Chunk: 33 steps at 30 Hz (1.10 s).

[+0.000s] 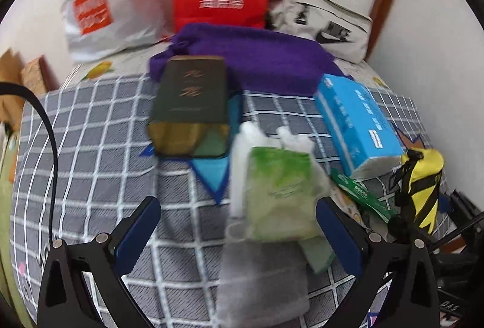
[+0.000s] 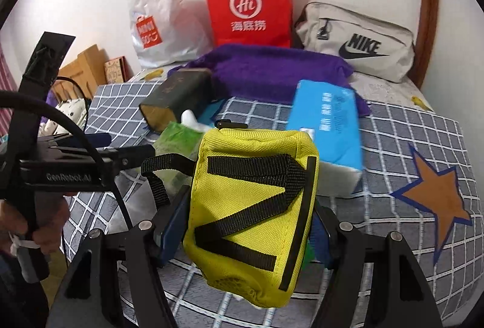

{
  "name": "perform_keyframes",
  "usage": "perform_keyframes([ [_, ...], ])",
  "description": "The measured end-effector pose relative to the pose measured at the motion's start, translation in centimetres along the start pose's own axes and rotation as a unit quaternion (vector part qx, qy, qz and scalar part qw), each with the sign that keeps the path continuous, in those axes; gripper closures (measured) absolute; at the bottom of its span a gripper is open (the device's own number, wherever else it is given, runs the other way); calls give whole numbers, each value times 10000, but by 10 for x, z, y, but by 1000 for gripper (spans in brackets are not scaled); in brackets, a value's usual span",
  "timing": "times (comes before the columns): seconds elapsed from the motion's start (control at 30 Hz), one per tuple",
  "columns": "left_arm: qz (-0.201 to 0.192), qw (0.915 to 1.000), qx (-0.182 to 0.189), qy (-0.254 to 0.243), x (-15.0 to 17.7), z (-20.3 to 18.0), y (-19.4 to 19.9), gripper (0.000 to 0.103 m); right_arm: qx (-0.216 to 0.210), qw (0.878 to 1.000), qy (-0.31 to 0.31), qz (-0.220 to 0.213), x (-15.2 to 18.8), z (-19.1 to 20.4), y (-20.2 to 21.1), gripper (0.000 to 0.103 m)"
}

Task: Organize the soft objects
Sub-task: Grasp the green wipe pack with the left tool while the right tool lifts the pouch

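Observation:
My right gripper [image 2: 246,225] is shut on a yellow pouch with black straps [image 2: 254,207] and holds it above the checked bedspread [image 2: 408,146]; the pouch also shows in the left wrist view [image 1: 420,186] at the right. My left gripper [image 1: 239,225] is open, its jaws wide apart, over a green-and-white tissue pack [image 1: 278,192] lying on a grey-white cloth [image 1: 263,276]. A blue tissue pack [image 1: 357,122] [image 2: 326,122], a dark box [image 1: 190,104] [image 2: 175,98] and a purple towel [image 1: 260,62] [image 2: 272,71] lie further back.
A red paper bag [image 2: 248,10], a silver plastic bag [image 2: 160,19] and a grey Nike bag [image 2: 357,43] stand against the wall. A green flat packet [image 1: 360,195] lies by the blue pack. The left gripper's body [image 2: 69,164] is at the left in the right wrist view.

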<state>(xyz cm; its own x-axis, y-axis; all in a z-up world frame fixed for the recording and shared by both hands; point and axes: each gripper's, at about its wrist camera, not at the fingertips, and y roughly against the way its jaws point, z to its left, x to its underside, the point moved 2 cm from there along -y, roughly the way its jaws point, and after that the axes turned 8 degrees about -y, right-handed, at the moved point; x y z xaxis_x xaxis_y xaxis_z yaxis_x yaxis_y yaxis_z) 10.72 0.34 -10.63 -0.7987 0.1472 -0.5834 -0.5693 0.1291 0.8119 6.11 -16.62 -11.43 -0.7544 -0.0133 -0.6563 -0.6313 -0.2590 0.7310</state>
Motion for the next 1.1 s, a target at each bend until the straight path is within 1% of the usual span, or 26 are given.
perform_keyframes([
  [0.07,64,9998,-16,-177,-4,-9,-9,0,38,10000,-69,-11,-1,-7,2,33],
  [0.17,173,9994,32,-284,-4,-14,-21,0,75,9998,-174,-33,0,-16,3,33],
  [0.33,199,9994,256,-137,-2,-12,-36,0,117,9994,-323,-33,1,-26,3,33],
  [0.4,364,9989,280,-80,1,-11,-47,0,94,9992,-384,-48,1,-28,2,33],
  [0.53,456,9967,637,229,7,-4,-55,1,56,9991,-427,-55,0,-29,-1,33],
  [0.57,458,9960,708,279,8,-3,-56,1,47,9991,-420,-41,0,-28,-2,33],
  [0.67,331,9961,729,357,11,-2,-55,2,40,9991,-413,-14,1,-27,-5,33],
  [0.7,264,9961,756,365,12,-2,-53,4,26,9992,-409,-1,0,-27,-6,33],
  [0.77,182,9964,769,303,15,-1,-50,12,22,9991,-412,0,0,-27,-7,33],
  [0.87,97,9975,688,136,13,-3,-44,15,23,9991,-423,0,0,-28,-7,33],
  [0.93,44,9983,582,-81,9,-8,-42,23,52,9991,-428,-5,0,-28,-7,33],
  [1.0,30,9978,562,-365,6,-14,-39,35,55,9991,-431,2,0,-28,-8,33],
  [1.07,7,9975,504,-501,3,-17,-37,40,50,9990,-433,-3,1,-28,-8,33],
  [1.1,2,9976,471,-509,3,-17,-37,45,53,9991,-426,0,1,-28,-8,33],
])
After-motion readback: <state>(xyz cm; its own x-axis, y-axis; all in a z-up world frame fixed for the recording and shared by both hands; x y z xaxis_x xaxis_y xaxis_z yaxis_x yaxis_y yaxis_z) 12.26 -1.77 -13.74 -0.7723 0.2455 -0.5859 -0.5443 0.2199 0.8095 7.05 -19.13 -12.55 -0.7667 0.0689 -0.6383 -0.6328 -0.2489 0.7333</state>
